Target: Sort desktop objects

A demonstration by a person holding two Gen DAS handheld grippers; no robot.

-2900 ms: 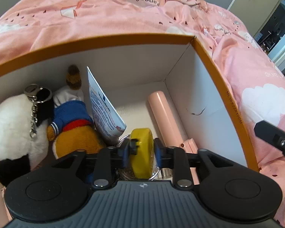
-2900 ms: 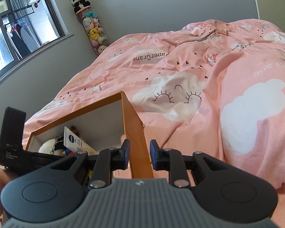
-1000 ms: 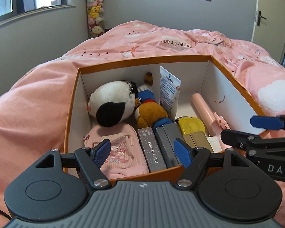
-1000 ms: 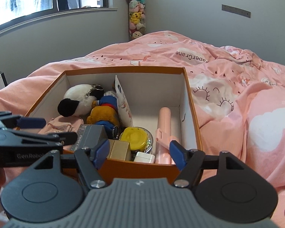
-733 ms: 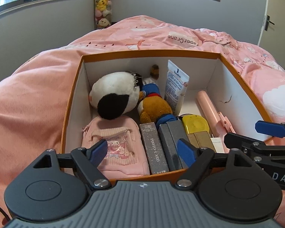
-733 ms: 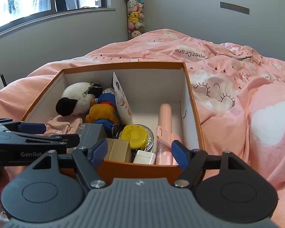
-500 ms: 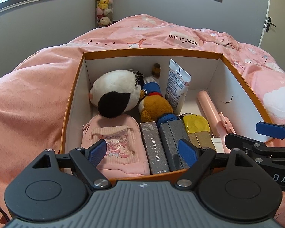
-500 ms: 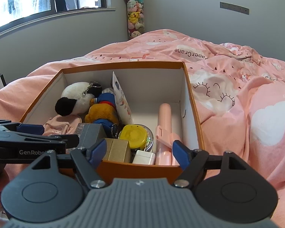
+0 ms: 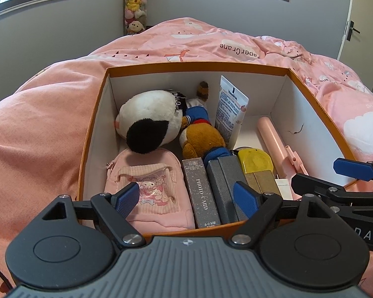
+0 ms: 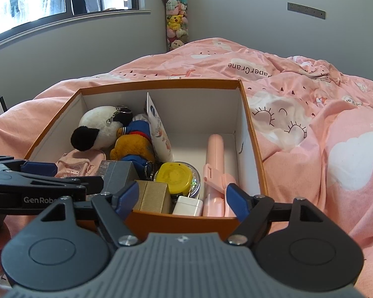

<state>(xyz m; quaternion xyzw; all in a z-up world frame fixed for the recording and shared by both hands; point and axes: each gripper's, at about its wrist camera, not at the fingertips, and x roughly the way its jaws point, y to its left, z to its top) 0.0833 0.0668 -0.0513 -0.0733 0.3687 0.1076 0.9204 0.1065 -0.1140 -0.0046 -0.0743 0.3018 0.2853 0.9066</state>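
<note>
Left wrist view looks down into the orange-rimmed cardboard box (image 9: 318, 104) on the pink printed bed quilt (image 9: 37, 134), where the sorted things lie packed: a black-and-white plush toy (image 9: 146, 121), a brown plush in a blue jacket (image 9: 201, 136), a white lotion tube (image 9: 231, 109) standing upright, a pink zip pouch (image 9: 149, 186), a grey "PHOTO CARD" box (image 9: 201, 193), a round yellow-lidded tin (image 9: 255, 157) and a long pink stick (image 9: 271, 136) along the right wall.

The left hand-held gripper (image 9: 186, 196) hangs over the near rim with jaws spread wide and nothing between them; the right hand-held gripper (image 10: 180, 196) is likewise wide and empty, above the gold box (image 10: 154, 196) and white charger (image 10: 187, 206).

Risk, as I judge it: the box sits on soft bedding, so a nudge on its rim could tip it, and the tube could topple.

Nearly three seconds ago the left jaws pinched the yellow tin deep inside the box; now it lies released and both grippers have pulled back.
</note>
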